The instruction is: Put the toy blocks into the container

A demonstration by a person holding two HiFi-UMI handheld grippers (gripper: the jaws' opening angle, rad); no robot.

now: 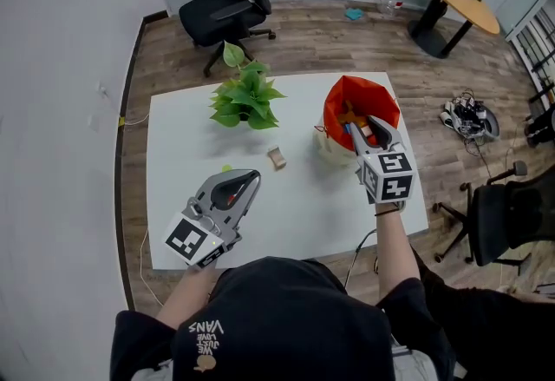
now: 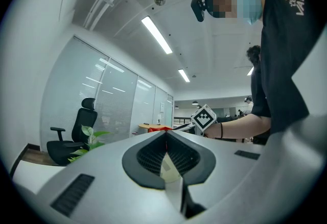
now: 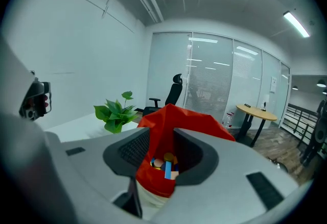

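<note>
— Seeing the container [image 1: 340, 101]?
— Red cloth bag, cream base, far right on the table [image 1: 191, 162], coloured blocks [image 3: 166, 166] inside. The right gripper [image 1: 362, 129] hangs at its mouth, jaws wide, gripping nothing.
— And the left gripper [image 1: 250, 175]?
— Tips together, empty. A tan block [image 1: 277, 158] lies near the plant [image 1: 245, 97].

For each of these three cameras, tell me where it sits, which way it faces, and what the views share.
Head view: on the person's head, facing steeply down at the white table; shows the black shirt, left claw and right claw.
Left gripper view: on the left claw, facing level across the table; shows its jaws, the right claw and the shirt.
Right gripper view: on the right claw, angled down into the red bag of blocks; only its jaws show.
Shared: all three see the plant.
</note>
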